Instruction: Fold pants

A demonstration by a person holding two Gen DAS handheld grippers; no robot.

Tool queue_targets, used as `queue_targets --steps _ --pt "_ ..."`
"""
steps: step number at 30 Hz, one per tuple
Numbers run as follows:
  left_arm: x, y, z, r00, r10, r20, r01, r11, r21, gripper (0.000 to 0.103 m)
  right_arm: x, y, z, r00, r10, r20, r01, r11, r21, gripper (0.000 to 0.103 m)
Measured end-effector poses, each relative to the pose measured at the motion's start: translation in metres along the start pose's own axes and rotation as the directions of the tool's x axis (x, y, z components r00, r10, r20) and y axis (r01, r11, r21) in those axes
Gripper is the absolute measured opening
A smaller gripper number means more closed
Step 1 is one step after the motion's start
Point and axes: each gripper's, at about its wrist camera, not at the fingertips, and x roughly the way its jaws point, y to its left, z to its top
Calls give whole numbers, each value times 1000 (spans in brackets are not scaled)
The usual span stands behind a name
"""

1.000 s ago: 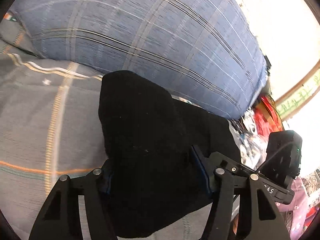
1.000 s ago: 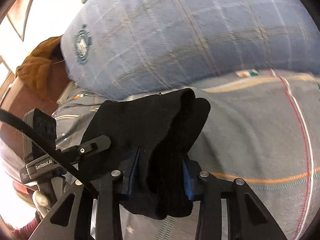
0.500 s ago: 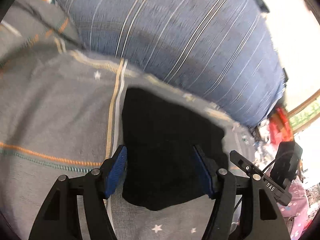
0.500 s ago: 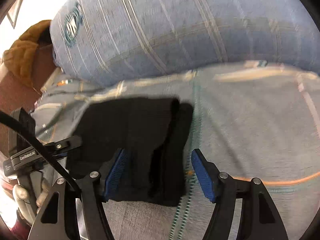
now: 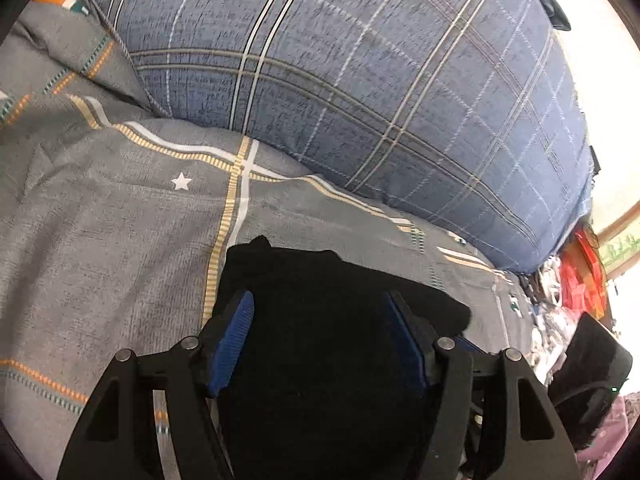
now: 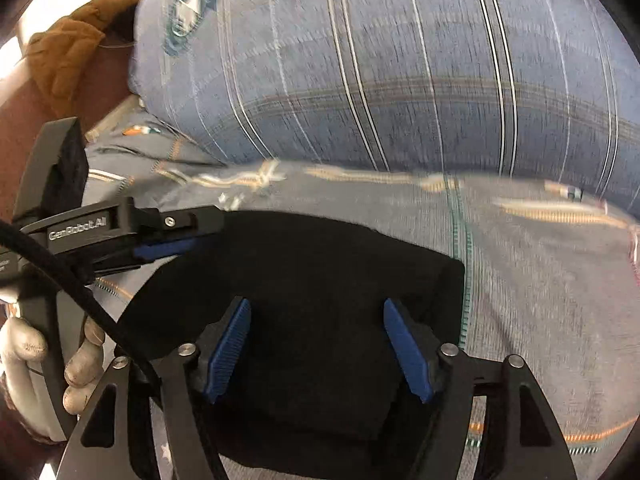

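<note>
The black pants (image 5: 332, 320) lie folded flat on the grey bedsheet (image 5: 100, 240). My left gripper (image 5: 322, 332) is open, its blue pads spread on either side over the pants, holding nothing. In the right wrist view the same black pants (image 6: 312, 280) lie flat, and my right gripper (image 6: 316, 344) is open above them, empty. The left gripper also shows in the right wrist view (image 6: 160, 236) at the pants' left edge, held by a gloved hand (image 6: 24, 352).
A large blue plaid pillow (image 5: 360, 80) rises just behind the pants; it also fills the top of the right wrist view (image 6: 380, 60). A brown garment (image 6: 68, 40) lies far left. Red and mixed clutter (image 5: 580, 280) sits at the right.
Both grippers were shut on the pants a second ago; they have opened and let go. The pants now lie flat on the sheet, and both grippers have drawn back slightly.
</note>
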Motion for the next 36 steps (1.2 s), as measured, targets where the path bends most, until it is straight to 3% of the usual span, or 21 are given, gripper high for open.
queue_targets --steps 2,4,7,11,12,14,19,22,25,27,30,34,36 --pt "-23 -4 -2 999 -26 31 26 1000 0 66 -14 4 4 1000 8 10 -8 1000 -2 78" --pt "-41 -11 -10 998 2 60 -4 999 38 67 -29 6 5 999 24 36 -24 1000 11 78" --pt "-54 -13 -42 993 73 96 -82 993 89 70 -51 12 -6 996 -13 83 14 1000 -20 79" --pt "-16 6 -77 992 117 -39 -114 991 72 71 -25 14 -40 997 -75 3 75 995 -63 82" --pt "-19 10 -80 995 101 -12 -100 993 56 71 -23 16 -44 996 -92 7 92 992 -88 82" --pt "-33 5 -72 994 105 -16 -104 994 42 70 -29 26 -40 993 -115 4 114 983 -140 82" --pt "-68 -12 -44 991 42 126 -51 997 64 73 -51 14 -4 995 -27 91 32 998 -54 83" --pt "-47 -8 -24 989 90 118 -97 993 63 73 -30 0 12 996 -55 74 56 998 -9 84" --pt "-17 9 -20 993 113 28 -113 993 25 73 8 -14 15 997 -81 -17 81 996 28 84" --pt "-20 15 -27 994 110 25 -110 994 16 73 3 -13 14 996 -91 10 90 996 9 84" --pt "-48 9 -40 988 128 83 -131 991 31 73 -23 -12 8 996 -61 61 59 998 36 84" --pt "-110 -20 -70 954 201 221 -226 969 96 73 -66 -7 -15 989 -66 135 57 996 70 84" --pt "-148 -42 -88 903 268 336 -322 939 119 73 -86 -4 -32 986 -60 157 44 994 103 84"
